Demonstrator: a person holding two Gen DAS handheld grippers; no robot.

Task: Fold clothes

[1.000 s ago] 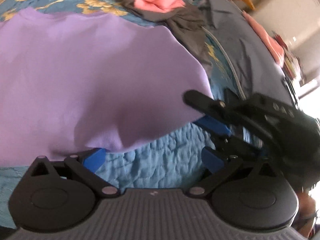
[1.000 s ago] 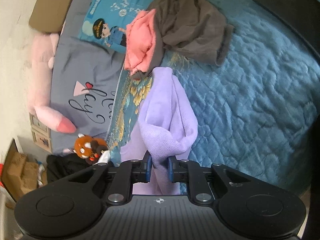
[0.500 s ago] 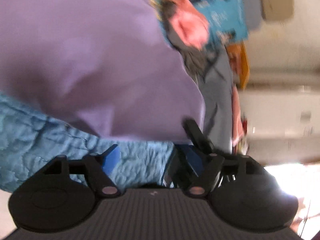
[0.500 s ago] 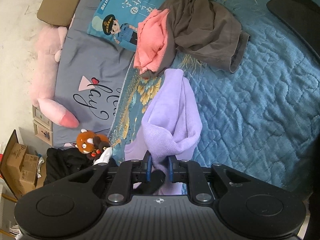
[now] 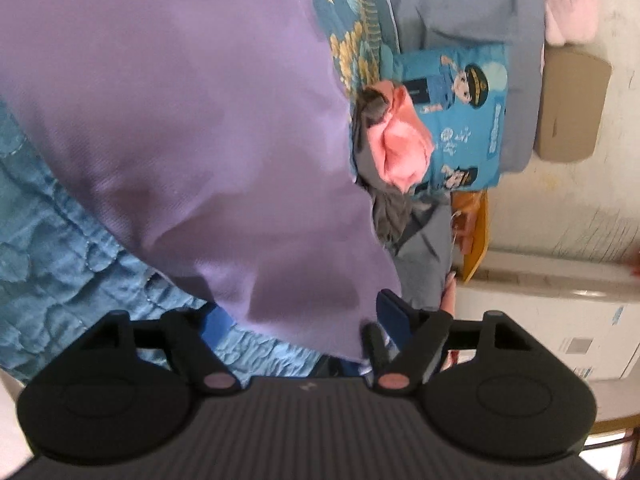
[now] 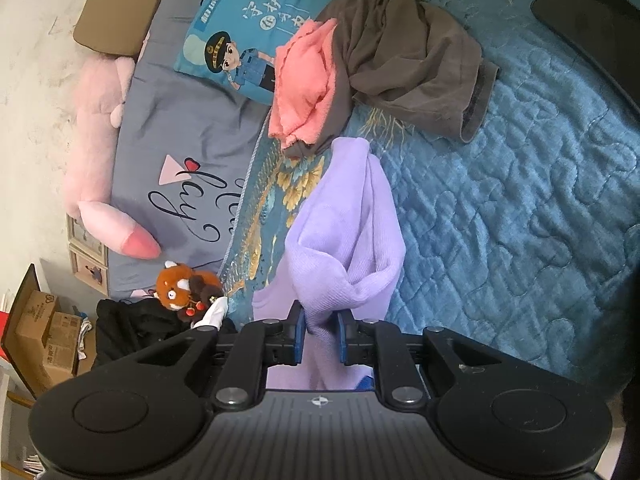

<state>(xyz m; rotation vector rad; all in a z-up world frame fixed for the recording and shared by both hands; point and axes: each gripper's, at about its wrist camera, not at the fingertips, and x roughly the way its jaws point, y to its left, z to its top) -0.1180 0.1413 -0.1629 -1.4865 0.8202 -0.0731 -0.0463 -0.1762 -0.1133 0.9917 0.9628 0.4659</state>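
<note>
Blue quilted bedding (image 6: pixel 500 208) is spread over the bed, and most of the things are seen on it. A purple top (image 6: pixel 352 232) is held up off the quilt. One bunched part of it is pinched tight between the jaws of the right gripper (image 6: pixel 320 338). The jaws of the left gripper (image 5: pixel 304 320) are spread wide, with the purple top's (image 5: pixel 180 120) lower edge hanging between them, but no pinch is made.

A second ago the purple top was seen lying wide and flat from the left camera, with the right gripper off to one side of it. Now the left camera has been turned, the wall has come into view, and the cloth is seen hanging close over the open jaws. The right grip has not been let go, and the cloth there has been lifted a little higher. It is judged that the top is being raised and shaken out, so that a second edge can be caught for a fold. No fold is seen yet.

Beyond the purple top, a pink cloth (image 6: pixel 304 84) and a gray garment (image 6: pixel 408 60) are piled together. Behind them a cartoon pillow (image 6: pixel 248 20) is seen. A pink plush toy (image 6: pixel 100 152) is lying by the wall, and a small brown toy (image 6: pixel 180 286) is sitting near the bed's edge. Cardboard boxes (image 6: pixel 44 328) are stacked on the floor.
</note>
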